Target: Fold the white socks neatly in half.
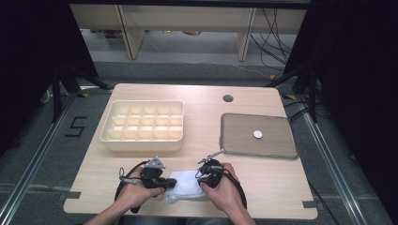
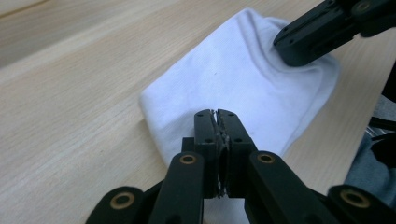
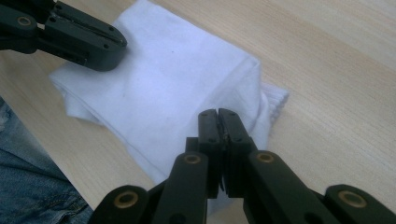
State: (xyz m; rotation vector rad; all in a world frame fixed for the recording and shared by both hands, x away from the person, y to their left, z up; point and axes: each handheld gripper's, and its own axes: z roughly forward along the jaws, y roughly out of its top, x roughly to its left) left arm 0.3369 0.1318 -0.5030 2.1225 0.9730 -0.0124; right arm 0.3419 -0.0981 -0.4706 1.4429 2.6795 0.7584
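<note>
A folded white cloth [image 1: 185,186] lies on the wooden table near its front edge, between the two hands. My left gripper [image 1: 165,183] sits at the cloth's left side. In the left gripper view its jaws [image 2: 216,112] stand closed, with a sliver of the white cloth [image 2: 243,79] pinched at the tips. My right gripper [image 1: 201,181] is at the cloth's right side. Its jaws [image 3: 218,112] are closed too, tips down in the cloth [image 3: 163,84] next to a ribbed edge. Each gripper view shows the other gripper resting on the fabric farther off.
A cream tray [image 1: 143,143] with several compartments stands behind the left hand. A flat metal tray [image 1: 234,140] at the right holds a small white disc [image 1: 257,134]. A cable hole [image 1: 228,98] is at the back. The table's front edge lies just beneath the hands.
</note>
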